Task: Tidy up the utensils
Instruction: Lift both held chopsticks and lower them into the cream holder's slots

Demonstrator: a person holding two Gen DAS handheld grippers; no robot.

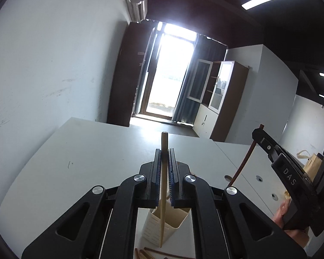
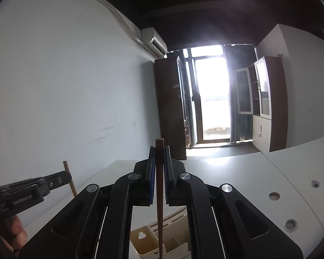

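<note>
Left gripper (image 1: pixel 165 151): jaws nearly closed, clamped on a light wooden chopstick (image 1: pixel 163 185) that stands near upright; its tip pokes above the fingertips, its lower end hangs down at bottom centre of the left view. Right gripper (image 2: pixel 159 149): same, pinching a dark brown chopstick (image 2: pixel 159 194), upright, lower end cut off by the frame bottom.

Below both, bottom centre: cream utensil holder (image 1: pixel 162 222) on the white table (image 1: pixel 86 151), open top with compartments. Both sticks hang over it; can't tell whether either tip is inside or which slot. More chopsticks (image 1: pixel 155 252) lie flat on the table at the bottom edge of the left view, partly hidden by the gripper body.

Each gripper shows in the other's view: the right one at right of the left view with its dark stick, the left one at lower left of the right view. They sit side by side, apart. A hand (image 1: pixel 291 226) is partly visible at lower right, mostly cropped.

Table surface beyond the holder is bare up to its far edge. Round holes (image 2: pixel 274 196) in the tabletop at right. Wall close along the left side.

Far: bright doorway (image 2: pixel 213 99), blown out, detail lost. Glass-door cabinet (image 2: pixel 267 101) to its right.
</note>
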